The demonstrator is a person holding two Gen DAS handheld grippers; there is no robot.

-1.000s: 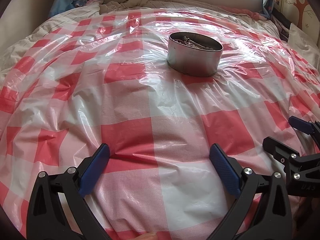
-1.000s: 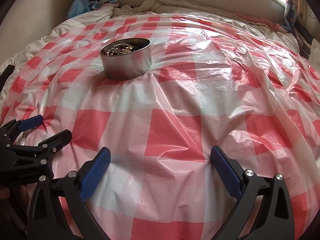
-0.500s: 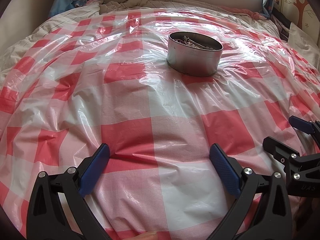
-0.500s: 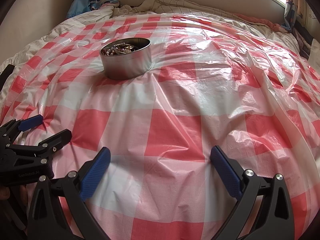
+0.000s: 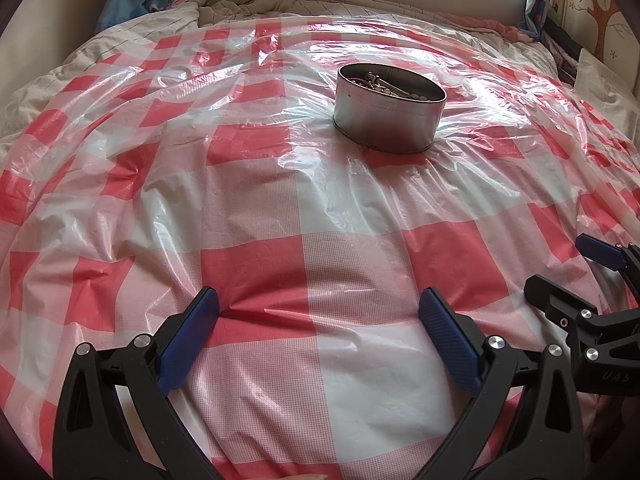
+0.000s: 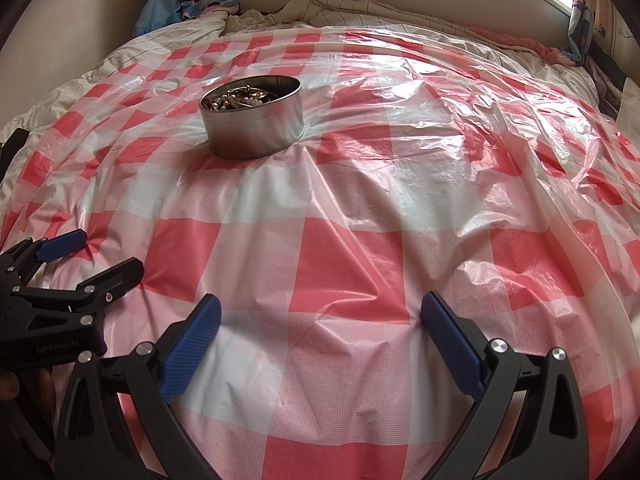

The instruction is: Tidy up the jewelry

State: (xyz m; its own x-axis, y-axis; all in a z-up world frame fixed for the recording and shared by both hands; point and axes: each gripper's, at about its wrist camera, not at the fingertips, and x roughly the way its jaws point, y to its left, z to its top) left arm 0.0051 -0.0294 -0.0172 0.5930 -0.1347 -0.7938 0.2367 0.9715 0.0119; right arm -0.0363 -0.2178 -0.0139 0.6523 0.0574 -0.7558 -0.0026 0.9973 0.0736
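— Jewelry (image 6: 240,100) fills a round metal tin (image 6: 252,124) on a red-and-white checked plastic sheet (image 6: 340,248) spread over a bed. Where does it lie for each camera?

— From the left wrist view the tin (image 5: 390,114) stands ahead and to the right, well apart from the left claw (image 5: 318,320), whose blue pads are spread wide over the sheet (image 5: 256,256) with nothing between them. Only thin metal pieces (image 5: 384,84) peek over the rim there. The right wrist view looks deeper inside, showing beads and rings heaped together.

— And the right claw?

— Wide too, and empty (image 6: 320,320), resting low near the sheet. The left view catches it side-on at the right edge (image 5: 576,276).

— What else differs?

— At its left edge, the right view shows the left claw (image 6: 92,258) side-on, with printed lettering on its body. A tree-patterned wall panel (image 5: 596,4) appears only in the left view. Both show rumpled bedding (image 6: 320,8) behind the sheet.
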